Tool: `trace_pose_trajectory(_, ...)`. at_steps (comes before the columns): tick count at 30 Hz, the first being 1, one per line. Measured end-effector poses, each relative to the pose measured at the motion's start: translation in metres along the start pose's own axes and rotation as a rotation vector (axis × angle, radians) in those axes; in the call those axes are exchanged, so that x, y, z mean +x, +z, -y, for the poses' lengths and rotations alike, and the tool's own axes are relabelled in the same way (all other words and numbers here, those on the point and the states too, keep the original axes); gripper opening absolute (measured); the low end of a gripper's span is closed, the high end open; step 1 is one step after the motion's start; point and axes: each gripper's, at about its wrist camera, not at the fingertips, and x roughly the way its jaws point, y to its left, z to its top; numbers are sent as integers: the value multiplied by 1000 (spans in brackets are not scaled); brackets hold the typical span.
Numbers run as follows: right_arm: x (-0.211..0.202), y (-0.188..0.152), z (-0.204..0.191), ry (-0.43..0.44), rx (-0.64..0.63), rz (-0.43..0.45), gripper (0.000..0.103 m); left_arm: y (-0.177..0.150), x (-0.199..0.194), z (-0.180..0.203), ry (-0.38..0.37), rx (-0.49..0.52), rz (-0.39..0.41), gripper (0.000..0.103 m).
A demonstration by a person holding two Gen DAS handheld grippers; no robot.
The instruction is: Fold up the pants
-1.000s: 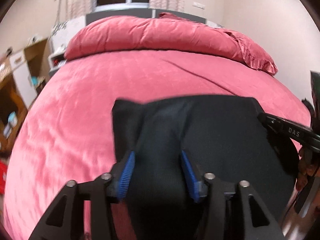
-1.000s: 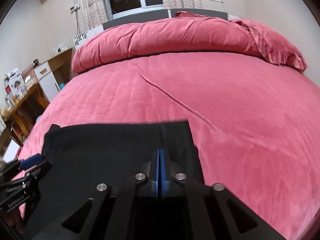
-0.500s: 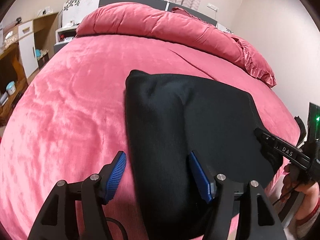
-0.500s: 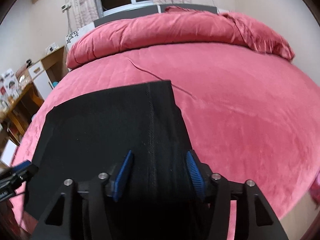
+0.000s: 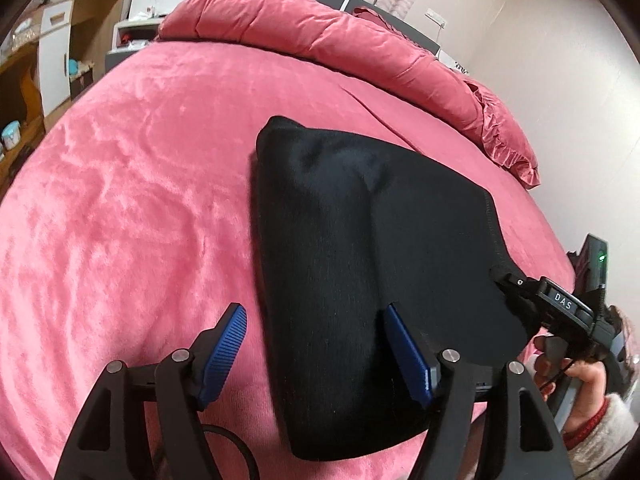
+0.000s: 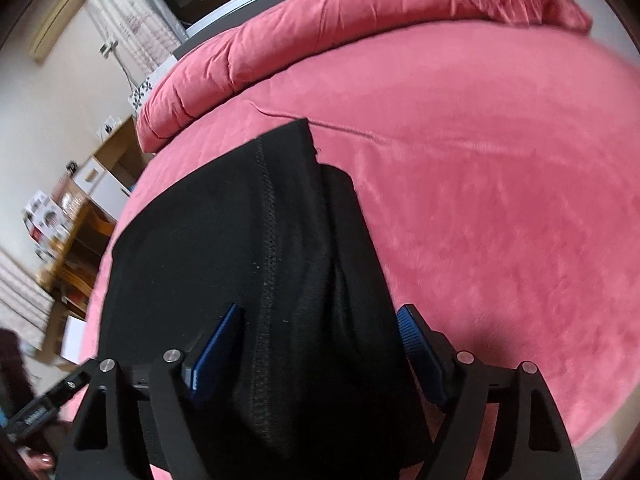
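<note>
Both sets of fingers, left gripper (image 5: 314, 354) and right gripper (image 6: 320, 356), gape wide over the pants (image 5: 360, 248), gripping nothing. I'd say pinch the bottom-of-frame edge evenly next, so the fold lands square on the bed (image 5: 132, 200).

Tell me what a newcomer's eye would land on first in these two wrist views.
The black pants, folded into a thick dark slab, lie on the near part of the pink bed cover and dominate both views. The left gripper and right gripper stand open over the near end, blue-padded fingers apart. Behind, a rolled pink duvet lines the headboard.
</note>
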Motion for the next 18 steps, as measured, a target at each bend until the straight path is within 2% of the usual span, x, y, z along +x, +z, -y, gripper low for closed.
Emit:
trace_pose_trajectory(5, 5, -5, 15, 101, 87, -26, 81, -3, 2, -14, -69, -58, -40, 76)
trace_pose_trajectory(11, 6, -10, 17, 137, 100, -33, 83, -4, 5, -35, -166, -141, -78, 78)
trace_pose_trajectory(18, 5, -11, 20, 137, 99, -31, 83, -2, 1, -31, -126, -98, -65, 79)
